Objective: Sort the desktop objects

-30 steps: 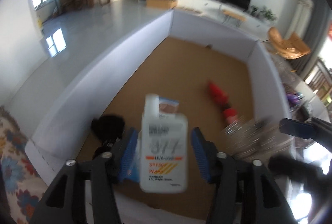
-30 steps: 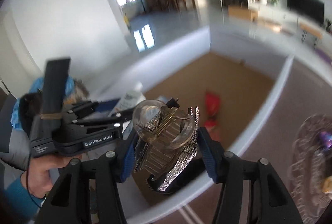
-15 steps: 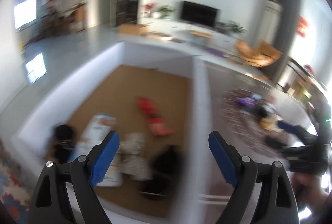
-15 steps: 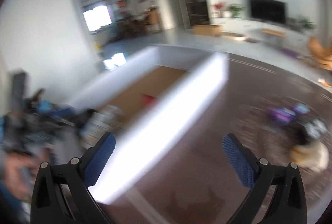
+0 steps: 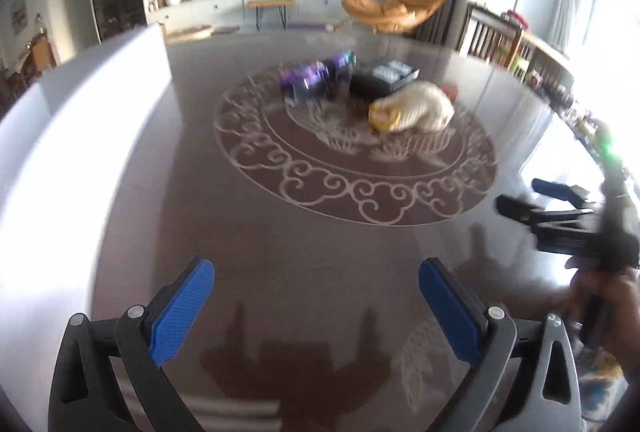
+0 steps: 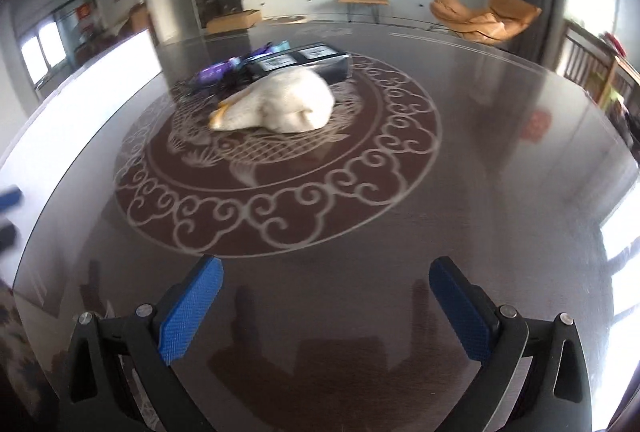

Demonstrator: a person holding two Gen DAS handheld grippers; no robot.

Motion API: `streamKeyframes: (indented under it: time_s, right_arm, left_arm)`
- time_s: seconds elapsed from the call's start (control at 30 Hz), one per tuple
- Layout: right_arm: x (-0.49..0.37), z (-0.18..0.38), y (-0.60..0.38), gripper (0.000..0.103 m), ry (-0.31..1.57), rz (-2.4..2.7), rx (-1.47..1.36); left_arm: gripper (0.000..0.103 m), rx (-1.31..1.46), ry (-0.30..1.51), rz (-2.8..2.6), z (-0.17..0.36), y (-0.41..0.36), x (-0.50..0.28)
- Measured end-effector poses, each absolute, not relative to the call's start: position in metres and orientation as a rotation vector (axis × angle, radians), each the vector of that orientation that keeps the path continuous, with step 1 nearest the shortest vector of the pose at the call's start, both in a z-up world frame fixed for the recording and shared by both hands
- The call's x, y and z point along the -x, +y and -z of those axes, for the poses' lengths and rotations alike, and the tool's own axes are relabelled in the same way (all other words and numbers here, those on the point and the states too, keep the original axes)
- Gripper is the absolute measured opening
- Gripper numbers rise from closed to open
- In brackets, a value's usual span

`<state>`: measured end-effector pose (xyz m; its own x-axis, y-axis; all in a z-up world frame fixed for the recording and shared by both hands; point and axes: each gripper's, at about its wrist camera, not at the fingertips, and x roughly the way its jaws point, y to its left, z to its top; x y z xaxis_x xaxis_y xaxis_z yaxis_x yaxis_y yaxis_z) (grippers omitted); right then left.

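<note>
While both tools stand spread wide with nothing between their blue pads, the sorting looks only partly done. The left tool [image 5: 316, 306] has just been opening its jaws, and they frame nothing but bare dark tabletop; the right tool [image 6: 325, 306], likewise freshly opened, is just as empty over the glossy round brown table [image 6: 500, 159] with its pale scrollwork medallion.

What is left sits in a cluster near the middle of that medallion: a cream-white plush toy with a yellow-orange end [image 6: 280, 105], lying on its side; just behind it a flat black box with pale panels on top [image 6: 304, 61]; and beside those, some purple packets [image 5: 308, 79], too blurred to tell exactly what they are or how many. All of these lie well apart from either tool, none touched.

At the left edge of the left wrist view rises the white wall of a large box [image 5: 92, 103], its inside hidden from here, so what has already gone into it cannot be read now. In the same view the right tool shows again at the far right, gripped by a person's hand [image 5: 600, 296].

My judgement: at least three items remain on the table, and the plush toy, nearest and bulkiest, seems a likely next pick, needing a wide grasp across its soft body.
</note>
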<state>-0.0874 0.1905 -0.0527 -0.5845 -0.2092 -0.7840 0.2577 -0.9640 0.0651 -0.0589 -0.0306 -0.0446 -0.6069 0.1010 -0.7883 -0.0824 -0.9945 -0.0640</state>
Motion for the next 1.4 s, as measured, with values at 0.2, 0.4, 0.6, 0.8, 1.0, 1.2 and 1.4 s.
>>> streamKeyframes:
  time_s: [0.2, 0.4, 0.6, 0.8, 1.0, 1.2, 1.4]
  right_arm:
    - [0.102, 0.063, 0.190, 0.103, 0.105, 2.598, -1.321]
    - [0.099, 0.070, 0.188, 0.103, 0.173, 2.611, -1.344]
    - [0.099, 0.070, 0.190, 0.103, 0.169, 2.610, -1.342]
    - [0.099, 0.070, 0.190, 0.103, 0.170, 2.611, -1.342]
    - [0.099, 0.070, 0.190, 0.103, 0.170, 2.611, -1.342]
    - [0.099, 0.070, 0.190, 0.103, 0.170, 2.610, -1.341]
    - [0.099, 0.070, 0.190, 0.103, 0.170, 2.610, -1.341]
  left_arm:
    - [0.103, 1.356, 0.012, -2.739, 0.060, -0.005, 0.106]
    - [0.103, 1.394, 0.014, -2.756, 0.072, 0.002, 0.138]
    - [0.103, 1.412, 0.004, -2.755, 0.080, -0.001, 0.145]
    - [0.103, 1.416, 0.036, -2.755, 0.082, 0.002, 0.145]
    - [0.103, 1.416, 0.036, -2.756, 0.082, 0.002, 0.145]
    - [0.103, 1.416, 0.036, -2.755, 0.082, 0.001, 0.145]
    - [0.103, 1.416, 0.036, -2.756, 0.083, 0.002, 0.145]
